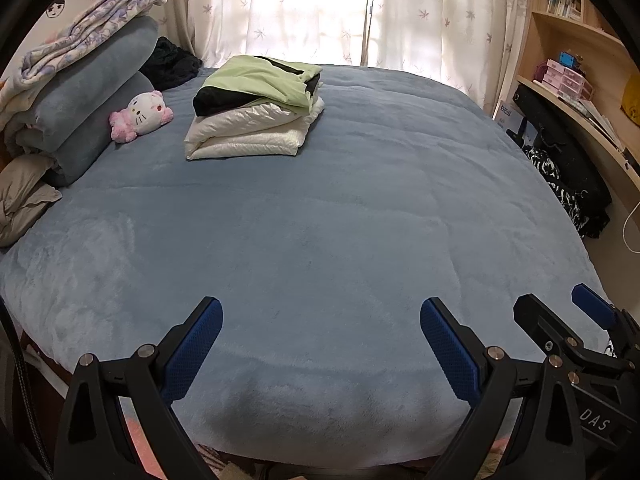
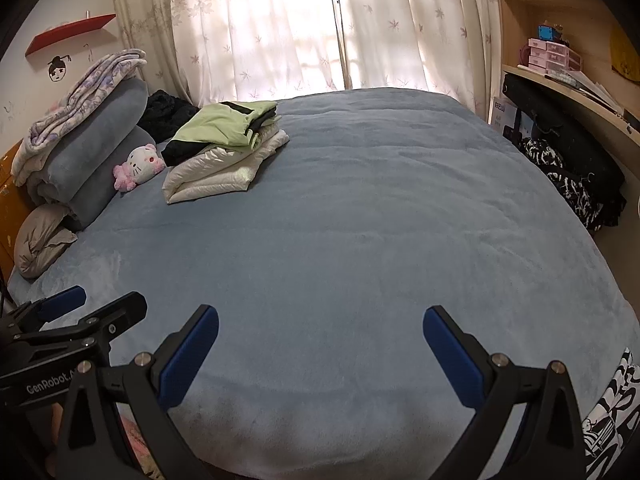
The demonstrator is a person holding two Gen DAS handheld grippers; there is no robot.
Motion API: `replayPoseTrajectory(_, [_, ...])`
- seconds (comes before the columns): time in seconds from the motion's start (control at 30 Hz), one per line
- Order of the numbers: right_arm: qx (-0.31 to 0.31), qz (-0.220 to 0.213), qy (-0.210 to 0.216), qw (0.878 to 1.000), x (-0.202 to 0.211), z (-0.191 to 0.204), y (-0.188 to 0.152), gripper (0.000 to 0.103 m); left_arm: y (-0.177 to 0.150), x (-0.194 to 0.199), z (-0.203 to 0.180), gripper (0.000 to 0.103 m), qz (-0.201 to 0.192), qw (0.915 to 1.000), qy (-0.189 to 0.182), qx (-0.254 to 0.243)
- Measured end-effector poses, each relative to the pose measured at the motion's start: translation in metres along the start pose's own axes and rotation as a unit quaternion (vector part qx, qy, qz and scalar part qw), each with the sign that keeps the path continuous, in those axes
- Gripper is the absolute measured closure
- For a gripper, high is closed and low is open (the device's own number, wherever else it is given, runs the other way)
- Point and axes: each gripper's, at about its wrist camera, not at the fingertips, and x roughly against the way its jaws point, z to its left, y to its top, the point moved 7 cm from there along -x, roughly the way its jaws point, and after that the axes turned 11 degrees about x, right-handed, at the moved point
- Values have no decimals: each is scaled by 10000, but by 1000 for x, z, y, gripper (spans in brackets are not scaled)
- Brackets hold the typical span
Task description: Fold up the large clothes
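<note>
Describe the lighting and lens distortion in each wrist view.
Left wrist view: the backlit curtains blow out to white, the bed bulges from fisheye, corners vignette black. Right wrist view: same window glare, milder; the folded stack stays sharp and evenly lit.

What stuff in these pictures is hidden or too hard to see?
- Dark clothing: left wrist view, mostly behind the rolled blue bedding.
- White folded garment: its top is covered by the green garment.
- Patterned black-and-white fabric: right wrist view, cut off by the edge.
- Books: too small to read.
</note>
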Motion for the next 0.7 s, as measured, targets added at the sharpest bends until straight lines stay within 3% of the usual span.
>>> replayPoseTrajectory(0.7, [-17,45,20,10000,-5,1,-4,0,0,-4,2,5,-15,9999,85,-52])
